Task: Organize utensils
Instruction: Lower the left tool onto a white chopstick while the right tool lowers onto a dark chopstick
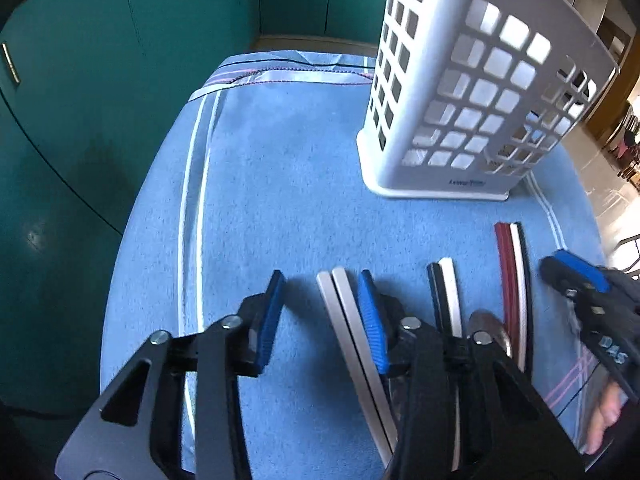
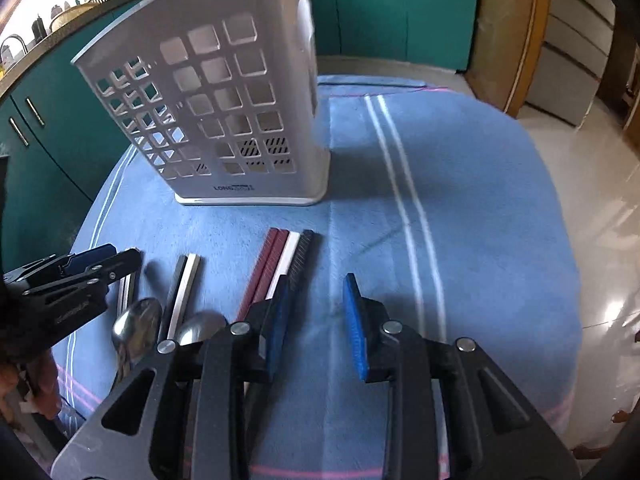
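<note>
A white slotted utensil caddy (image 1: 452,92) stands upright on the blue cloth (image 1: 280,184) that covers the bench, at about 1 o'clock from the left tool (image 1: 324,316) and at 11 o'clock from the right tool (image 2: 316,320). Both tools hover just above the cloth with their blue pads spread apart, gripping nothing. The utensils lie in a row on the cloth nearer than the caddy: a silver pair of chopsticks (image 1: 352,344) just beside the left tool's right pad, a black-and-white pair (image 1: 446,296) at its 2 o'clock, and a cluster of 4 sticks, 2 dark red, 1 white and 1 black (image 2: 280,264), touching side by side, at 11 o'clock of the right tool. 2 steel spoons (image 2: 138,324) rest bowl-up near the black-and-white pair, though their handles are hidden behind the tools. The chopsticks all point roughly toward the caddy.
</note>
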